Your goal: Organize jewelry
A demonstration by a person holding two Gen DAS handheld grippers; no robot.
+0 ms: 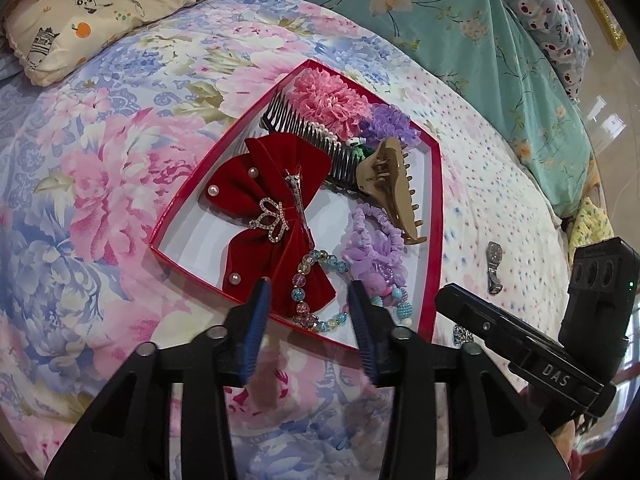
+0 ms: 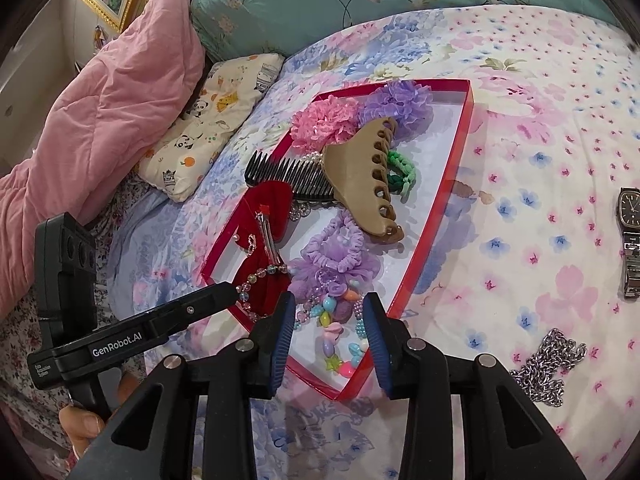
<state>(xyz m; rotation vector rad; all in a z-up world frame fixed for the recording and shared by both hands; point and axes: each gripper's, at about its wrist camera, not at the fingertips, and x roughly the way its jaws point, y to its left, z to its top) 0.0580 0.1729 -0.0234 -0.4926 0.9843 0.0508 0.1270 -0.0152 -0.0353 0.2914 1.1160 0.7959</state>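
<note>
A red-rimmed box [image 1: 436,216] [image 2: 448,196] lies on the floral bedspread. It holds a red velvet bow [image 1: 272,208], a black comb [image 1: 316,136] [image 2: 288,174], a tan claw clip [image 1: 394,188] [image 2: 360,184], pink [image 1: 328,96] and purple scrunchies [image 2: 396,100] and bead bracelets [image 1: 316,284] [image 2: 336,328]. A wristwatch [image 2: 630,236] [image 1: 495,266] and a silver chain [image 2: 552,364] lie on the bed outside the box, to its right. My left gripper [image 1: 308,292] is open and empty over the box's near edge. My right gripper [image 2: 330,308] is open and empty over the beads.
A panda-print pillow [image 1: 112,8] [image 2: 212,120] lies beyond the box. A teal floral quilt [image 1: 460,20] [image 2: 320,0] runs along the far side. A pink quilt [image 2: 100,100] is heaped at the left. Each gripper's body shows in the other's view [image 1: 520,344] [image 2: 132,332].
</note>
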